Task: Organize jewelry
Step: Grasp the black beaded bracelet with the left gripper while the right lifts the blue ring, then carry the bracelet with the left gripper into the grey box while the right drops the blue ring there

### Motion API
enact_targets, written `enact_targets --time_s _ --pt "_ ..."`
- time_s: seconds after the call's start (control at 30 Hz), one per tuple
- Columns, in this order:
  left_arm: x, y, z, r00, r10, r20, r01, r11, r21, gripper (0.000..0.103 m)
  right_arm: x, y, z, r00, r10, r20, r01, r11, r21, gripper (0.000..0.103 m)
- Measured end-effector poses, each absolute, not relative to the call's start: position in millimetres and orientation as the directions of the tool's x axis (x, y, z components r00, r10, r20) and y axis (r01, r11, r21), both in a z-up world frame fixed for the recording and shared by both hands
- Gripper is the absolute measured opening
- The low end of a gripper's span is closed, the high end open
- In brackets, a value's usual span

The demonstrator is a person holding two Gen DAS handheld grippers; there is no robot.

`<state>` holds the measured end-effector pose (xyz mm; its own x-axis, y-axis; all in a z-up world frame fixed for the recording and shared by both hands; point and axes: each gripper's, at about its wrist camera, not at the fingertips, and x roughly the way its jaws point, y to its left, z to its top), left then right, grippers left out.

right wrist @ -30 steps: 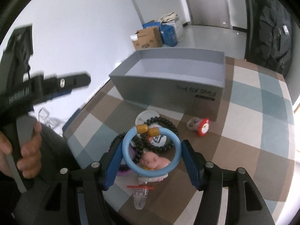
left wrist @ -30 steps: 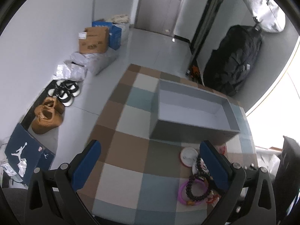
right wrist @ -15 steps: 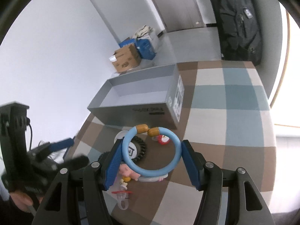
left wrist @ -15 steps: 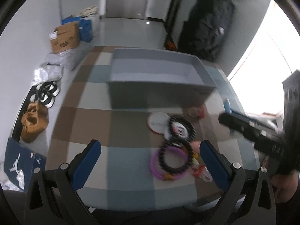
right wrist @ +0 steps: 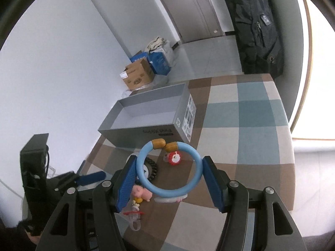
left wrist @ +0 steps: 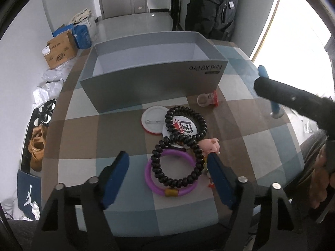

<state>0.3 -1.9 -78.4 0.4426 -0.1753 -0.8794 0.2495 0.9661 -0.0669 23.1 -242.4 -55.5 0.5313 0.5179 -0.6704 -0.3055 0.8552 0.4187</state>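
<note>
My right gripper (right wrist: 169,173) is shut on a light blue bangle (right wrist: 194,184) with two tan beads, held above the table's near right part. The bangle's edge also shows in the left wrist view (left wrist: 274,108). My left gripper (left wrist: 168,165) is open, low over a purple bangle (left wrist: 150,179) and a black beaded bracelet (left wrist: 178,181). A second black bracelet (left wrist: 201,121) lies on a round badge (left wrist: 186,126). A pink pig charm (left wrist: 210,144) lies beside them. The open grey box (left wrist: 146,87) stands behind the pile and holds nothing visible.
A white pin badge (left wrist: 152,119) and a small red-rimmed charm (left wrist: 208,100) lie near the box front. A clear clip with a red part (right wrist: 134,215) lies at the near table edge. The checked table (left wrist: 79,129) drops off on the left to shoes and boxes on the floor.
My left gripper has swung right and come down over the jewelry pile. My right gripper has lifted the blue bangle and drawn away to the right of the pile.
</note>
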Motion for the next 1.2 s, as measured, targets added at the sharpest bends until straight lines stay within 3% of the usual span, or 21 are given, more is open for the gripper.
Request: enact_targets --time_s 0.13,0.33,1.2 --pt "1.0 -6.1 -79.9 0.42 -0.208 -0.883 0.258 0.961 -0.104 0.052 23.0 -244.3 -54.7 0.535 0.516 -0.669 -0.297 0.856 0.422 0.062" --pt "0.1 -3.5 -74.7 0.426 -0.223 -0.877 0.243 0.962 -0.126 0.042 23.5 -246.6 -53.7 0.542 0.504 -0.673 -0.282 0.863 0.42 0.062" --pt "26.3 28.4 -32.3 0.531 -0.342 -0.776 0.143 0.938 -0.315 0.042 37.3 -235.3 -15.9 0.583 0.545 -0.603 -0.348 0.838 0.42 0.062"
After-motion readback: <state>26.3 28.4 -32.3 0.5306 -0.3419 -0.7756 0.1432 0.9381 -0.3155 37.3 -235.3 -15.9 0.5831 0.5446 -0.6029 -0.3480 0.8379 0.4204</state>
